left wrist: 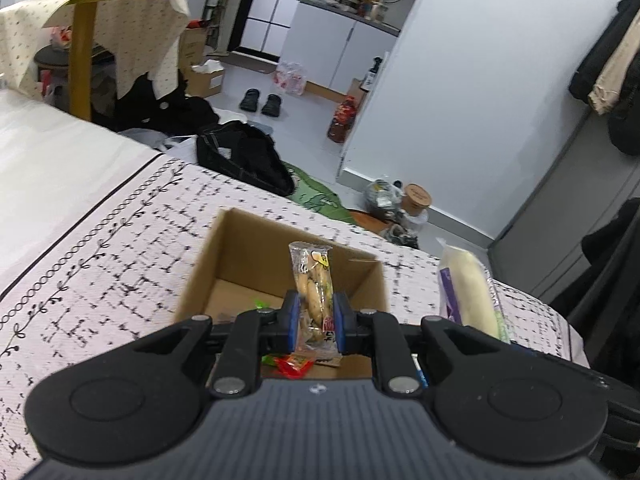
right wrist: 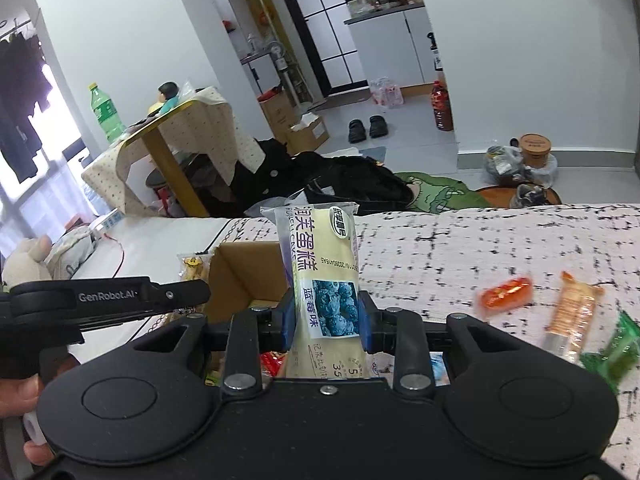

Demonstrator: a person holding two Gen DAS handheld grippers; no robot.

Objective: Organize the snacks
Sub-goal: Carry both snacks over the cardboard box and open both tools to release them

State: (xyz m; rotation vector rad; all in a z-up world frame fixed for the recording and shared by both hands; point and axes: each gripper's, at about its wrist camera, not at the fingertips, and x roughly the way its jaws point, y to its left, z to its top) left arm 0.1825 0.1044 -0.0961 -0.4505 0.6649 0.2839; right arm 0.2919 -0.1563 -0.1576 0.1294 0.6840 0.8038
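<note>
The left hand-held gripper (left wrist: 314, 318) is clamped on a biscuit pack (left wrist: 314, 292), held upright over the open box (left wrist: 240, 256). Just right of the box, the right hand-held gripper (right wrist: 325, 314) is clamped on a cake pack (right wrist: 322, 276). Loose snacks (right wrist: 505, 295) lie further right of the box.

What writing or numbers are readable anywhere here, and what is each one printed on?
"GenRobot.AI": on the side of the left gripper, seen from the right wrist camera.
"润芙蛋糕", "蓝莓味", part of "CAKE" and the code "20260416A5": on the cake packet clamped in the right gripper.
Small print and digits at that packet's bottom end: partly hidden, unreadable.
Biscuit packet in the left gripper: print too blurred.
Loose snack wrappers on the bed: blurred.
</note>
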